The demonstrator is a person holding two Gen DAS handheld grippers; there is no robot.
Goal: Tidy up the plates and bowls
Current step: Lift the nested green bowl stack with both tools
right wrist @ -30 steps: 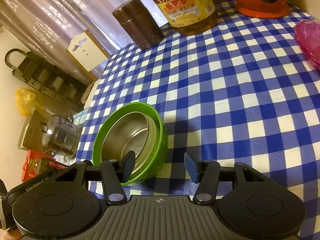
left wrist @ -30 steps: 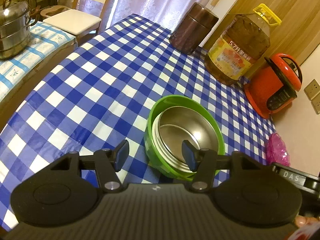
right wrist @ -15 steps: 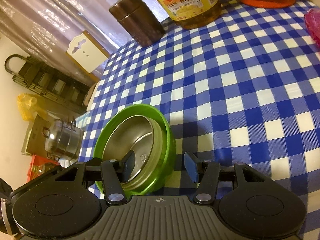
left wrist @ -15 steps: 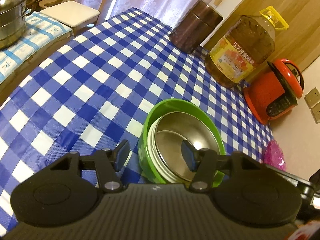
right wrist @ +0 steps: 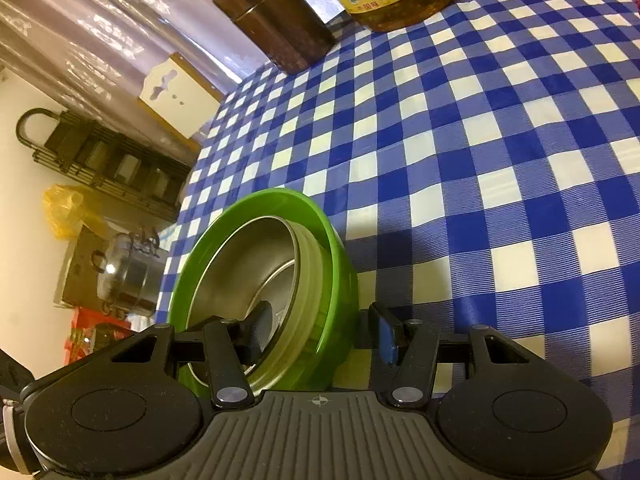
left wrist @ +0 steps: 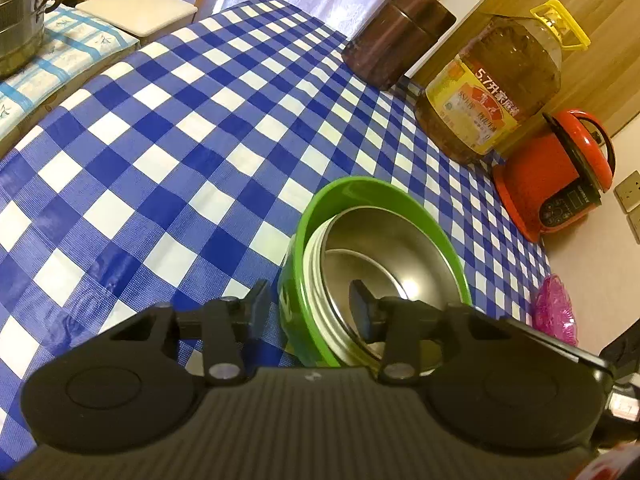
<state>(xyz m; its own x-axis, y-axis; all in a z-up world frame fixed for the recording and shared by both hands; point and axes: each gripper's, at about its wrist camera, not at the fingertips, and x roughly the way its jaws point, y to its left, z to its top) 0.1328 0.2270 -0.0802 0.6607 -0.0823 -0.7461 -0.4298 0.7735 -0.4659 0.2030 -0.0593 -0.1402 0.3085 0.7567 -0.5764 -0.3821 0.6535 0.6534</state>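
Note:
A green bowl (left wrist: pixel 384 200) with a steel bowl (left wrist: pixel 376 248) nested inside sits on the blue-and-white checked tablecloth (left wrist: pixel 180 140). My left gripper (left wrist: pixel 310 306) is open and straddles the bowls' left wall, one finger outside, one inside the steel bowl. In the right wrist view the green bowl (right wrist: pixel 256 208) and steel bowl (right wrist: pixel 240 264) show close in. My right gripper (right wrist: pixel 324 330) is open and straddles their right wall, its left finger inside, its right finger outside.
A brown canister (left wrist: pixel 396 36), a large oil bottle (left wrist: pixel 492 92) and a red cooker (left wrist: pixel 556 184) stand along the table's far edge. A pink dish (left wrist: pixel 556 316) lies at the right. A steel steamer pot (left wrist: pixel 20 12) stands on a side surface to the left.
Both grippers have moved in closer over the nested bowls' rims, the left on the left wall, the right on the right wall. Both stay open.

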